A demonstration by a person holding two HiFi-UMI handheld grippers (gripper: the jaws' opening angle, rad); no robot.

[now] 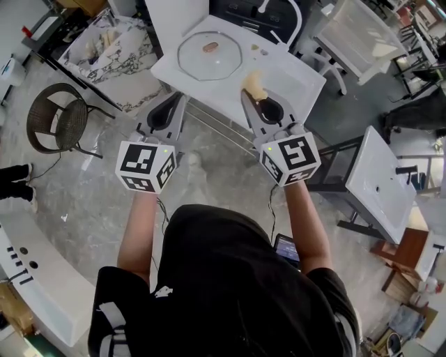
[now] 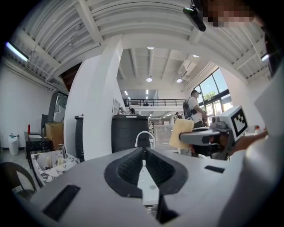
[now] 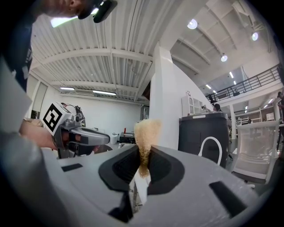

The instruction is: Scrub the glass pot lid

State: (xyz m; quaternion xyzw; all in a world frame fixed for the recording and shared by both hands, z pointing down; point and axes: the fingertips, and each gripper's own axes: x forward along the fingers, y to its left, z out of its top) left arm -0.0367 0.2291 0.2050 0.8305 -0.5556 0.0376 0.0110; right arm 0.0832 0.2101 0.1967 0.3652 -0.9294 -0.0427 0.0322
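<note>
The round glass pot lid [image 1: 209,56] lies flat on the white tabletop [image 1: 296,84], its brown knob up. My right gripper [image 1: 247,95] is shut on a yellow sponge [image 1: 254,84], which hangs over the table's near edge, to the right of the lid and short of it. In the right gripper view the sponge [image 3: 146,133] stands up out of the pinched jaws [image 3: 144,153]. My left gripper [image 1: 181,96] is shut and empty, level with the table's front edge below the lid. Its jaws [image 2: 144,150] meet with nothing between them, and the sponge [image 2: 182,133] shows off to their right.
A faucet [image 1: 291,17] rises behind the table. A wicker chair [image 1: 59,118] and a marbled basin [image 1: 115,52] stand at the left. White tables [image 1: 380,178] stand at the right. A white pillar [image 2: 95,102] and a black bin [image 2: 128,133] lie ahead.
</note>
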